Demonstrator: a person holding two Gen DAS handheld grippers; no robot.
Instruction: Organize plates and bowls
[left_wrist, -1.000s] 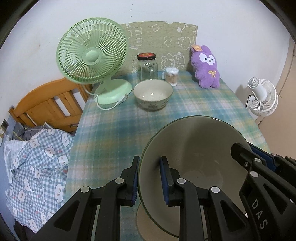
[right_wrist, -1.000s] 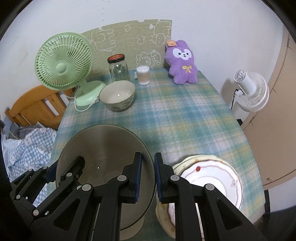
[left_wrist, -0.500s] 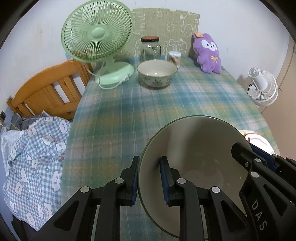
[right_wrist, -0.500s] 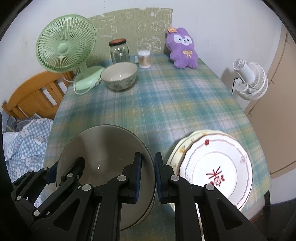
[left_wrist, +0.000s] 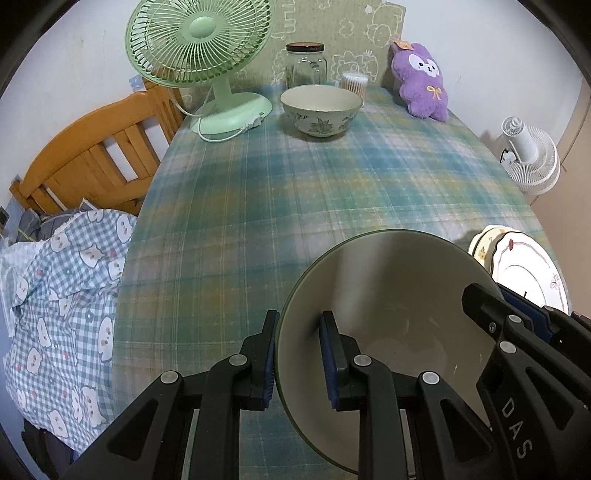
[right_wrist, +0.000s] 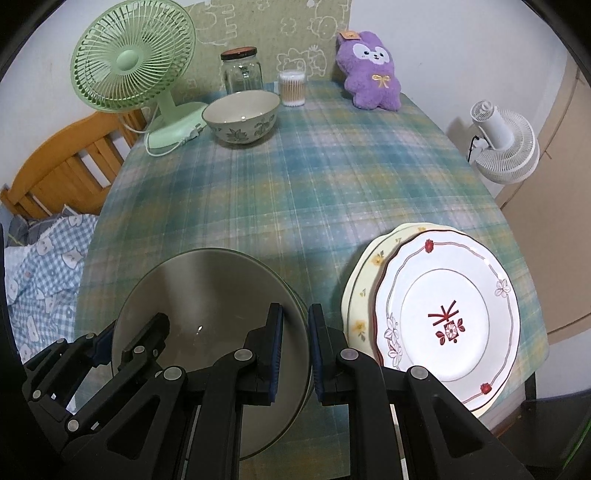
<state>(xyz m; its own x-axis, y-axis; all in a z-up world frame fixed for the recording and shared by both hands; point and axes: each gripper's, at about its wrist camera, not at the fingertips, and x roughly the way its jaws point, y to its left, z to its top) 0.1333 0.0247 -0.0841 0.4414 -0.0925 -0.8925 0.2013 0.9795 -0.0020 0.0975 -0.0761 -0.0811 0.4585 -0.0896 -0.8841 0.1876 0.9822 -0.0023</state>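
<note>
A large grey-green bowl (left_wrist: 391, 295) is held above the near end of the table by both grippers. My left gripper (left_wrist: 297, 360) is shut on its left rim. My right gripper (right_wrist: 295, 352) is shut on its right rim; the bowl also shows in the right wrist view (right_wrist: 207, 291). A smaller flower-patterned bowl (left_wrist: 320, 110) stands at the far end, also seen in the right wrist view (right_wrist: 242, 116). Two stacked plates (right_wrist: 447, 314) lie at the near right, the white red-patterned one on top; the left wrist view shows their edge (left_wrist: 517, 266).
A green desk fan (left_wrist: 201, 55), a glass jar (left_wrist: 306, 64), a cotton swab tub (left_wrist: 354, 83) and a purple plush toy (left_wrist: 421, 81) stand along the far edge of the plaid tablecloth (left_wrist: 295, 192). A wooden bed frame (left_wrist: 85, 162) is left, a white fan (right_wrist: 502, 144) right.
Both grippers with the large bowl have drawn back toward the near edge of the table. The far objects look smaller and higher, and the stacked plates have come fully into view.
</note>
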